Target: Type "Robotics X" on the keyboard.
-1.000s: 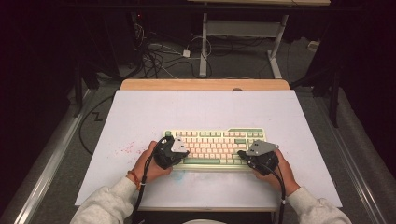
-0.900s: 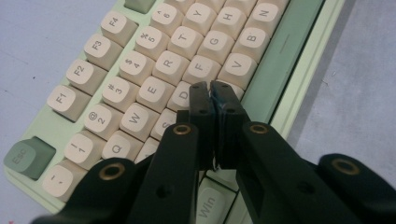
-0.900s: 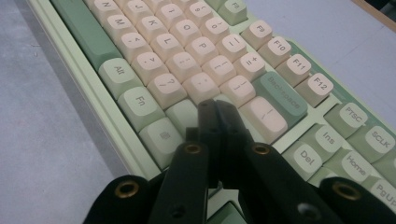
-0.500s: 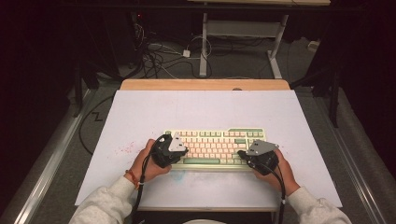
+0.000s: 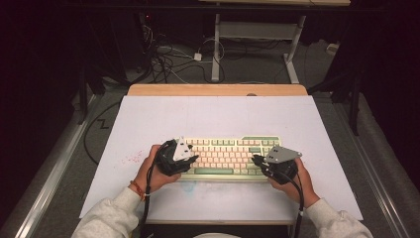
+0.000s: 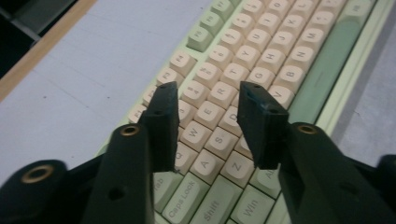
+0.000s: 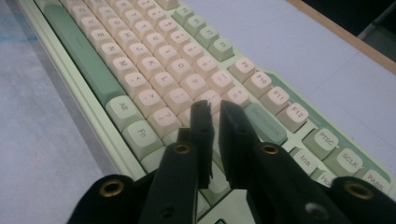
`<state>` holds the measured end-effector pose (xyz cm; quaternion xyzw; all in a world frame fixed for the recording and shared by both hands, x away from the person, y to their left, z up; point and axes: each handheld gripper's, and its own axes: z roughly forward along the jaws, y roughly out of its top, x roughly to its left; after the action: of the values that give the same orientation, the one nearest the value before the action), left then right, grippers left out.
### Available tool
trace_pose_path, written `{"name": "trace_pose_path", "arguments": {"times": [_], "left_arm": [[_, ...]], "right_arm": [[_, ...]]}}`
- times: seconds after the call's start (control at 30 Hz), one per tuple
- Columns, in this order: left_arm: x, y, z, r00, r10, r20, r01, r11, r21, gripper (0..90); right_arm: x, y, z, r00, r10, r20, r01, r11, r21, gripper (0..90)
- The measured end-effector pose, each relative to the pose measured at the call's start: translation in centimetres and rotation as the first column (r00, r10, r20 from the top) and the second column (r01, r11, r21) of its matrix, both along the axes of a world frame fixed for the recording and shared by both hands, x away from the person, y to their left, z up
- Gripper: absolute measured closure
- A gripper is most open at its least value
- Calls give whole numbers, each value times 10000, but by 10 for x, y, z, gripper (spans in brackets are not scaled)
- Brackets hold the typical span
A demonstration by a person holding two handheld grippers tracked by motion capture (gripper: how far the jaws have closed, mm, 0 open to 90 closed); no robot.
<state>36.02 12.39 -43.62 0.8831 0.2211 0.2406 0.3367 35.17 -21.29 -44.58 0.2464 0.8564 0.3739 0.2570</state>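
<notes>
Keyboard: cream and pale green mechanical keyboard (image 5: 228,155) with beige keycaps and a long green space bar; lies flat on the near half of the sheet, long side toward the person.
Left gripper: black two-jaw gripper (image 5: 194,158) over the keyboard's left end; jaws have just been opening and stand apart above the letter keys (image 6: 205,116), nothing between them.
Right gripper: black two-jaw gripper (image 5: 255,160) over the keyboard's right end; jaws have just been opening, a narrow gap shows between them (image 7: 215,135), nothing gripped.
Hands: left hand (image 5: 153,171) and right hand (image 5: 297,178), in light grey sleeves.
Surface: white sheet (image 5: 208,116) covering a wooden table (image 5: 218,89).
Beyond: tangled cables (image 5: 171,62) on the floor.
</notes>
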Motion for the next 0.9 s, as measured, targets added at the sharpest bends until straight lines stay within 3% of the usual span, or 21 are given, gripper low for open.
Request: {"name": "trace_pose_path", "arguments": {"times": [0.23, 0.43, 0.67, 0.9], "left_arm": [[-4, 2, 2, 9983, 177, 554, -163, 9995, -260, 356], [-5, 4, 1, 9978, 256, 606, -226, 9985, -498, 214], [-6, 7, 1, 9971, 163, 741, -128, 9988, -468, 177], [-13, 16, 3, 9916, 420, 1220, -364, 9982, -475, 177]], "right_arm": [[-1, -3, 7, 9994, -264, 218, 251, 9979, 599, 552], [1, -5, 10, 9953, -834, 496, 788, 9929, 897, 289], [5, -5, 11, 9858, -1460, 836, 1364, 9845, 1101, 203], [4, -1, 15, 9857, -1342, 1019, 1229, 9862, 1107, 208]]}}
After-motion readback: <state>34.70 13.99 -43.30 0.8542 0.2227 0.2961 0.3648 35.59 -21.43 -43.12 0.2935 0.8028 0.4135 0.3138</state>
